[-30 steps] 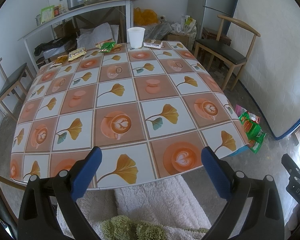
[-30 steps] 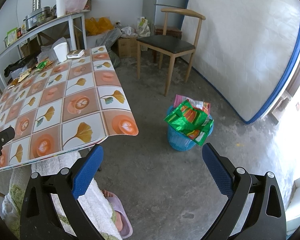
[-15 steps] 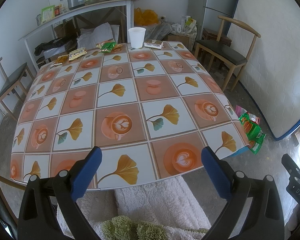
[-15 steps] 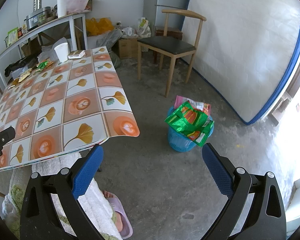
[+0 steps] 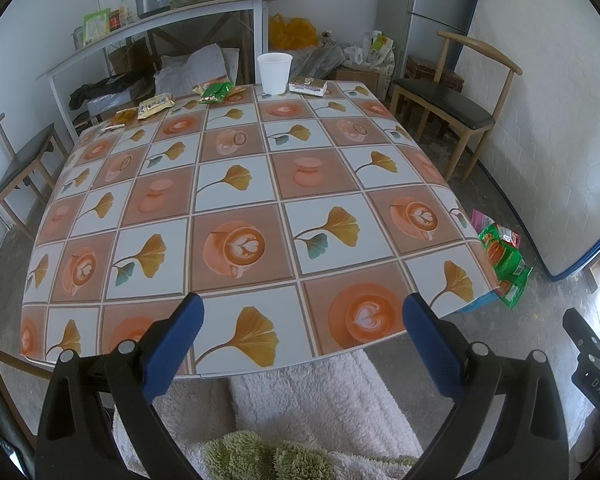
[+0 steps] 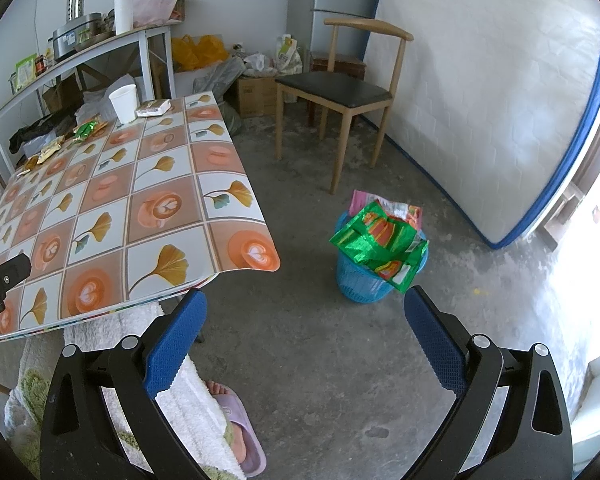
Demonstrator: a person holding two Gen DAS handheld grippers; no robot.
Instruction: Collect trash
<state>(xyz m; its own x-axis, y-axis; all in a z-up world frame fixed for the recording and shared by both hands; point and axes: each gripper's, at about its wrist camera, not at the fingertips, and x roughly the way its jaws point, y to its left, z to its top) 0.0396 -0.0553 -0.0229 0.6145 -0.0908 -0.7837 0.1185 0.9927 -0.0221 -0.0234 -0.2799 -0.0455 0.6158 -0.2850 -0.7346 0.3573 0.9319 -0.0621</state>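
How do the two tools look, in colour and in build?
Both look the same: the left tool and the right tool have black plastic frames with silver round bolts and two blue fingers with ribbed pads. White letters mark the black body at the edge of each view.

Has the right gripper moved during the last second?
Yes, slightly: in the right wrist view, the blue basket sits a little lower and farther right than before.

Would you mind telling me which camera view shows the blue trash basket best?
The right wrist view: the blue trash basket stands in full sight on the floor, green wrappers spilling over its rim. The left wrist view shows only a sliver behind the table corner.
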